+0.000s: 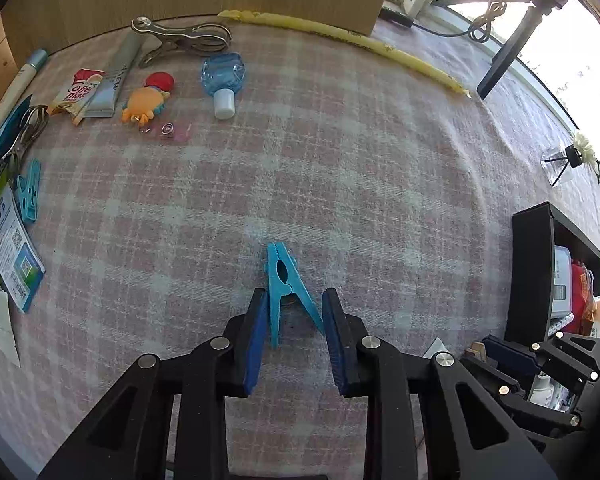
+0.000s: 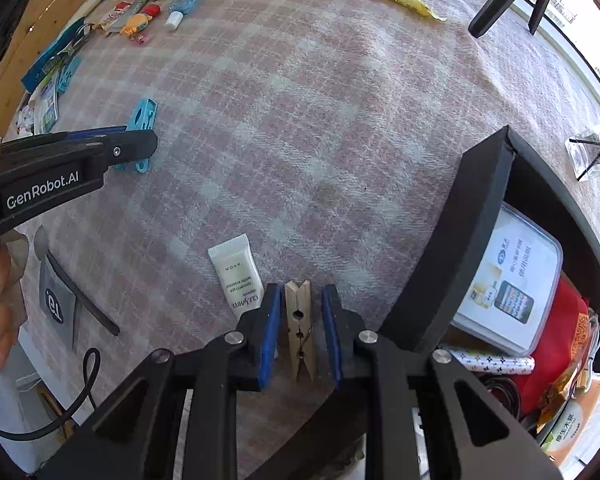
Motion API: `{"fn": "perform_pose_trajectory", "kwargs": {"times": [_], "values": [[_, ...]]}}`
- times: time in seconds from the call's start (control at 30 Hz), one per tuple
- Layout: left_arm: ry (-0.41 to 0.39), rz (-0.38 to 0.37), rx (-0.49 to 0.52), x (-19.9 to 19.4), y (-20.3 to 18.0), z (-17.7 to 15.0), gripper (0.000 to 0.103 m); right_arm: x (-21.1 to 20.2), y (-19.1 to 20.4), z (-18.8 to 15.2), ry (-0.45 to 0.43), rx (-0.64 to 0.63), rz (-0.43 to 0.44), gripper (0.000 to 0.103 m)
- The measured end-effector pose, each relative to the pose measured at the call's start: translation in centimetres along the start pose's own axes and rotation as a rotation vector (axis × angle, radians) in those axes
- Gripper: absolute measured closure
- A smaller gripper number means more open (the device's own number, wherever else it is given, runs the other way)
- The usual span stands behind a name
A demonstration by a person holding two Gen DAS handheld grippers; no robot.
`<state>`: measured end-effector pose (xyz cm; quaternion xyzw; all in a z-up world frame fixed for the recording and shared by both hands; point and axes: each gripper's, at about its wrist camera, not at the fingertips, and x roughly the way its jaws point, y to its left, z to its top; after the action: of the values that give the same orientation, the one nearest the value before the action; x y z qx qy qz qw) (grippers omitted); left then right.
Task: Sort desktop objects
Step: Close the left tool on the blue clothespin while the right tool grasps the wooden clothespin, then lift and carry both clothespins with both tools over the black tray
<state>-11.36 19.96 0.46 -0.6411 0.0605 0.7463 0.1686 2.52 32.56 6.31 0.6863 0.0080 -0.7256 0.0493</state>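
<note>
My left gripper [image 1: 296,320] points down at the blue plastic clothespin [image 1: 285,288] lying flat on the pink plaid tablecloth [image 1: 340,160]. Its two splayed legs sit between my blue pads; the left pad touches one leg and the right pad meets the tip of the other, jaws narrowed but not fully closed. Whether it is truly clamped I cannot tell.

My right gripper [image 2: 300,320] also points down, straddling a wooden clothespin [image 2: 300,328] flat on the cloth. There is a gap on both sides, so the pads are not pressing it.

Just left of the right gripper lies a white AVON tube [image 2: 236,280] reading "CLEARWHITE". Right of it stands a black storage box [image 2: 476,248] with a clear plastic case [image 2: 512,276] with a printed card inside, a red pouch [image 2: 556,332] and a patterned roll [image 2: 492,362].

In the right wrist view, the left gripper's side reads "GenRobot.AI".

Far ahead-left of the left gripper: a "Coffee mate" sachet [image 1: 76,92], a silver "ANEW" tube [image 1: 114,80], an orange cartoon keychain [image 1: 148,100], a blue sanitizer bottle [image 1: 223,80], a metal clip [image 1: 180,36] and a second blue clothespin [image 1: 29,190]. A yellow strip [image 1: 340,36] runs along the far edge.
</note>
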Motion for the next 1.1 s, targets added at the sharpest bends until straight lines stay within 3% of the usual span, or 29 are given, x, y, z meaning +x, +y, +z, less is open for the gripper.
{"fn": "perform_pose_trajectory", "kwargs": {"times": [0.1,0.53,0.73,0.8,0.9,1.1], "values": [[-0.006,-0.011,-0.005,-0.1,0.1,-0.2,0.079,0.0,0.3,-0.4,-0.012,-0.001,-0.016,0.091],[-0.063,-0.022,0.022,-3.1,-1.7,-2.3,0.08,-3.9,-1.5,-2.8,-0.109,0.098,0.122,0.091],[-0.103,-0.063,0.088,-5.6,-4.0,-2.3,0.08,-7.4,-2.9,-3.7,-0.172,0.128,0.159,0.091],[-0.117,-0.08,0.119,-6.4,-4.5,-2.2,0.08,-8.2,-5.0,-3.9,-0.19,0.137,0.169,0.091],[-0.133,-0.108,0.176,-7.5,-6.8,-2.3,0.08,-9.5,-6.4,-3.2,-0.21,0.162,0.166,0.091],[-0.139,-0.169,0.286,-9.3,-11.9,-4.4,0.08,-11.2,-9.5,-5.5,-0.235,0.223,0.127,0.09]]}}
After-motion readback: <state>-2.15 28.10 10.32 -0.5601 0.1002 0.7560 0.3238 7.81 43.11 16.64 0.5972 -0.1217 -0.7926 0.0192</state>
